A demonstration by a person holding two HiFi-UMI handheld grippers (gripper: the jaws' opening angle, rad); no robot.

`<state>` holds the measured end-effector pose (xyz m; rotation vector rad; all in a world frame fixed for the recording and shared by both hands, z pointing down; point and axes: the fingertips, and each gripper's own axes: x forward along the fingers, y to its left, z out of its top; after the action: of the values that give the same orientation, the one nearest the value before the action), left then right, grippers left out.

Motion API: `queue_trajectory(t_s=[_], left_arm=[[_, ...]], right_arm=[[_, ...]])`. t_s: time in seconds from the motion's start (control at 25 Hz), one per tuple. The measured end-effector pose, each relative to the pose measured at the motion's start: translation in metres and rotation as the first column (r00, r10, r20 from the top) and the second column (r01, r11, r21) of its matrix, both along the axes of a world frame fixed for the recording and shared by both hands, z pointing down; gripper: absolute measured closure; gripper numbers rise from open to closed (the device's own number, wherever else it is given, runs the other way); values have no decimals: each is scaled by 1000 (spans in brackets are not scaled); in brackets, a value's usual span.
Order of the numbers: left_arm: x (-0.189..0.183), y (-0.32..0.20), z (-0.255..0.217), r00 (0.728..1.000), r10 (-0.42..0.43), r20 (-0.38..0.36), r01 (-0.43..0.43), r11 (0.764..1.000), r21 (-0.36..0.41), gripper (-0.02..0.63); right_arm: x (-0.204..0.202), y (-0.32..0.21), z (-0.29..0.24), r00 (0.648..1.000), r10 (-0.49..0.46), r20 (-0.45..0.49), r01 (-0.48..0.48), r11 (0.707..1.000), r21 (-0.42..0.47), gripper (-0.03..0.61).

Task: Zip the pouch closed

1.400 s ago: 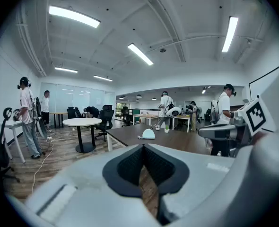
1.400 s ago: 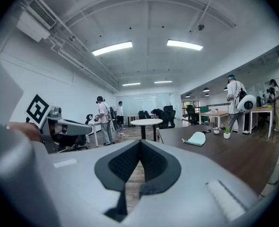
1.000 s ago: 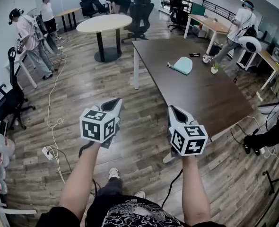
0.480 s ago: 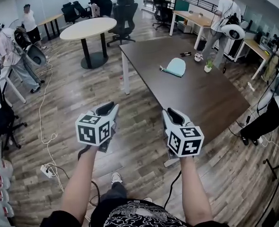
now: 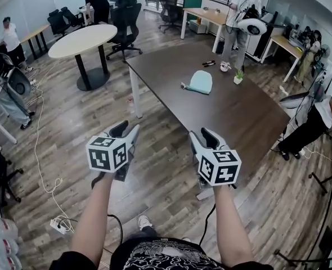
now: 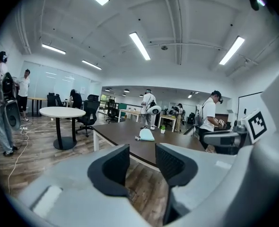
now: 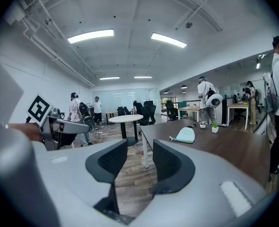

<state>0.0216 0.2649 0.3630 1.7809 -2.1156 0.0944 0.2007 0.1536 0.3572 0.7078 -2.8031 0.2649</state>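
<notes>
A light teal pouch (image 5: 200, 82) lies on the dark brown table (image 5: 233, 111), far ahead of both grippers. It also shows small in the left gripper view (image 6: 146, 135) and in the right gripper view (image 7: 185, 135). My left gripper (image 5: 125, 130) is held over the wood floor short of the table's near corner. Its jaws are opening with nothing between them (image 6: 143, 162). My right gripper (image 5: 202, 135) hangs beside it, near the table's front edge. Its jaws are also opening and hold nothing (image 7: 139, 162).
A small potted plant (image 5: 237, 76) and a dark flat item (image 5: 209, 63) sit on the table beyond the pouch. A round white table (image 5: 79, 41) and office chairs stand at the back left. Several people stand around. A cable and power strip (image 5: 59, 225) lie on the floor at left.
Both grippers have come forward towards the table, so the table and pouch look nearer. Both pairs of jaws have parted from shut.
</notes>
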Motion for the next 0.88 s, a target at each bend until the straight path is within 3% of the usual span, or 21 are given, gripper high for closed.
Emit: queue_trajectory(t_s=[0.32, 0.88], left_arm=[[-48, -14, 0, 999, 52, -10, -52, 999, -1, 370], [-98, -23, 12, 996, 89, 1, -89, 996, -12, 308]], right_arm=[[-36, -8, -1, 997, 78, -13, -78, 997, -6, 334], [-72, -11, 2, 988, 151, -16, -152, 988, -24, 213]])
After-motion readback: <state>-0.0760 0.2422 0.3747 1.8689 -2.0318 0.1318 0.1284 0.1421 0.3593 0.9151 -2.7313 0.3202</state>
